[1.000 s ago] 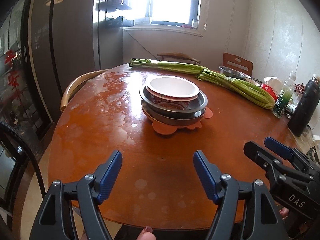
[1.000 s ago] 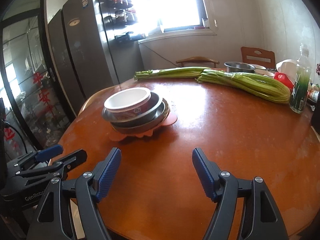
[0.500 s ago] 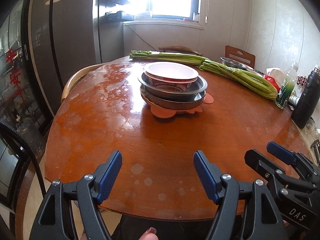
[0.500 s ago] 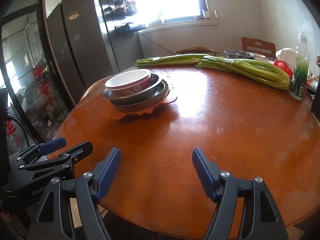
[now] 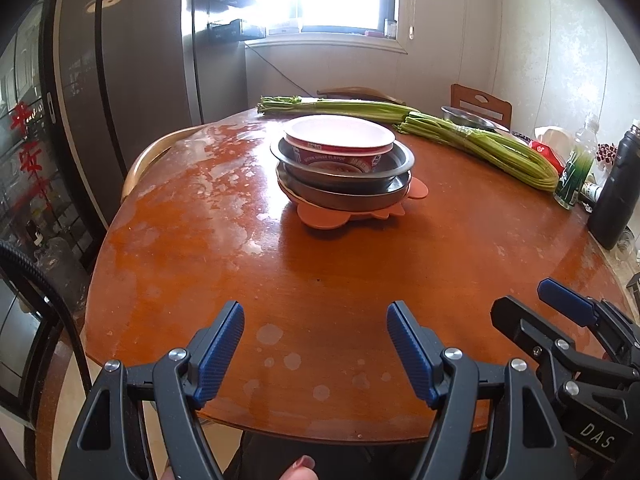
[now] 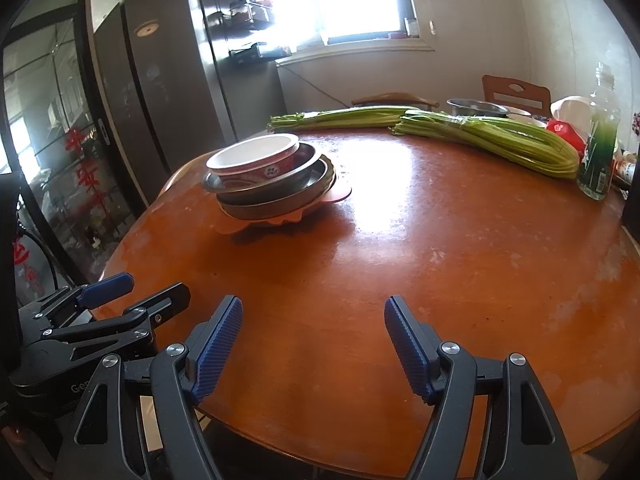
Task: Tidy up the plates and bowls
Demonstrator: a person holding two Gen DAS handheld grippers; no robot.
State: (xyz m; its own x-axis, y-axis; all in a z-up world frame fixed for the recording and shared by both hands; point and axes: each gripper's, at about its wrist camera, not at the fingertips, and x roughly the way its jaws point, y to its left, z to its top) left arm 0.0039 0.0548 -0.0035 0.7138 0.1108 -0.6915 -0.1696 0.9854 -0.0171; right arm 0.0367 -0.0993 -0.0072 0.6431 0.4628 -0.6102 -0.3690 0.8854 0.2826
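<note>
A stack stands in the middle of the round wooden table (image 5: pixel 320 280): a red-and-white bowl (image 5: pixel 340 140) on top, metal plates (image 5: pixel 344 176) under it, and an orange mat-like plate (image 5: pixel 320 216) at the bottom. The same stack shows in the right wrist view, with the bowl (image 6: pixel 256 158) over the metal plates (image 6: pixel 276 196). My left gripper (image 5: pixel 316 344) is open and empty over the table's near edge. My right gripper (image 6: pixel 312 340) is open and empty beside it, also seen at the lower right of the left wrist view (image 5: pixel 560 320). Both are well short of the stack.
Long green celery bundles (image 5: pixel 476 140) lie across the far side. A metal bowl (image 6: pixel 476 108), a green bottle (image 6: pixel 598 148), a black bottle (image 5: pixel 618 192) and a red packet (image 6: pixel 564 132) stand at the right edge. Chairs and a dark fridge (image 6: pixel 160 88) ring the table.
Both grippers have drawn back and up from the stack toward the table's near edge. The stack now looks farther away. The jaws stayed open.
</note>
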